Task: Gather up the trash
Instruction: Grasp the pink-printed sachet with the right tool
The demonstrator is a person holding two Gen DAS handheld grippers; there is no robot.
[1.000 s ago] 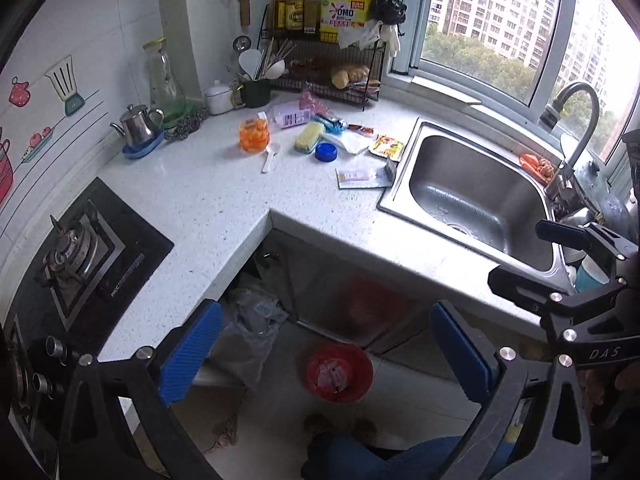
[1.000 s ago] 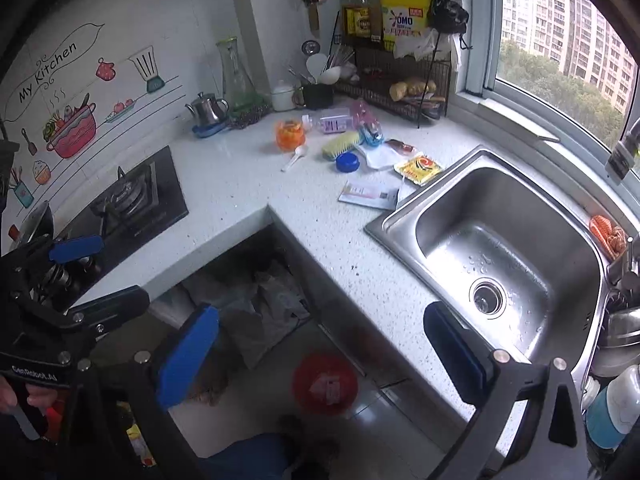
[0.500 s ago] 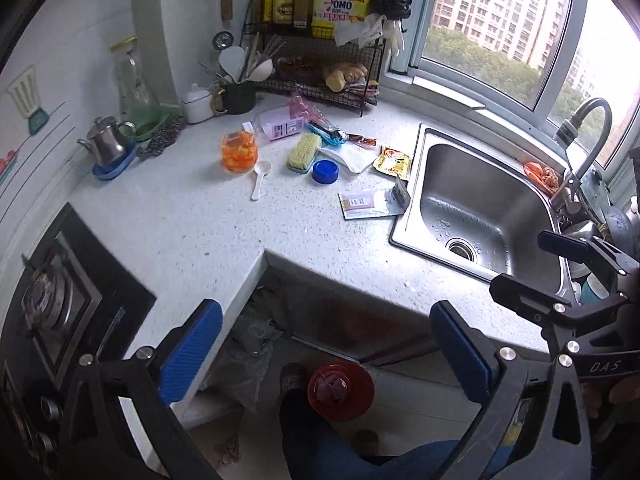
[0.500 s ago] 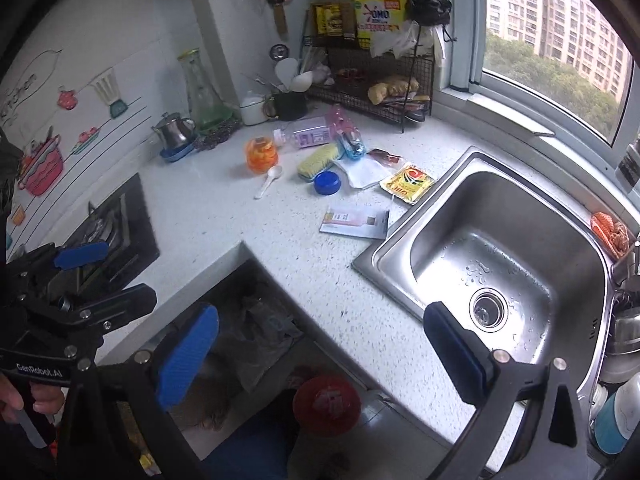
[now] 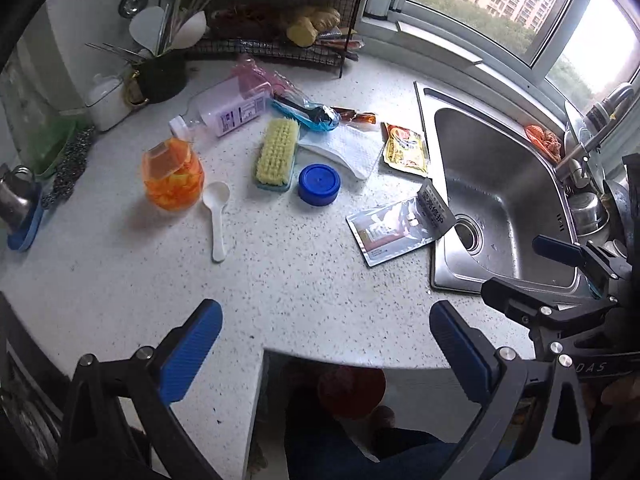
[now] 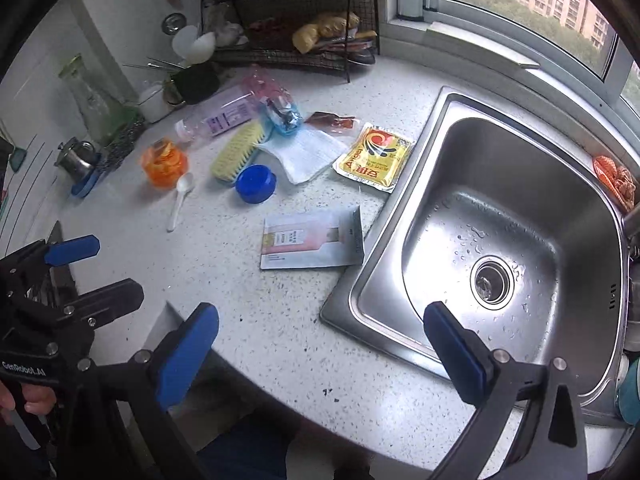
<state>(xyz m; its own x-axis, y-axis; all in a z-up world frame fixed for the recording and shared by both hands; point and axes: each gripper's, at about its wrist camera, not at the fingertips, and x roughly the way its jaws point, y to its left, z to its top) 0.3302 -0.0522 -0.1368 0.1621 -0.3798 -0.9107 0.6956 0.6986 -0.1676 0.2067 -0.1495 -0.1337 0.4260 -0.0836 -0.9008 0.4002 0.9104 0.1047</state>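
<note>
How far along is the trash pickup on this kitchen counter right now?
Nothing looks collected yet. The left tongs and right tongs are both open and empty above the counter edge. Still lying on the counter: the flat sachet by the sink rim, the yellow packet, the white napkin and the red wrapper. A red bin shows below the counter.

On the desk lie three sachets (image 6: 313, 244) (image 6: 373, 156) (image 6: 330, 122), one napkin (image 6: 304, 152), one brush (image 6: 237, 151), one blue lid (image 6: 255, 183), one white spoon (image 6: 180, 199), one orange jar (image 6: 164, 163), one bottle (image 6: 222, 118) and one blue wrapper (image 6: 282, 117).
</note>
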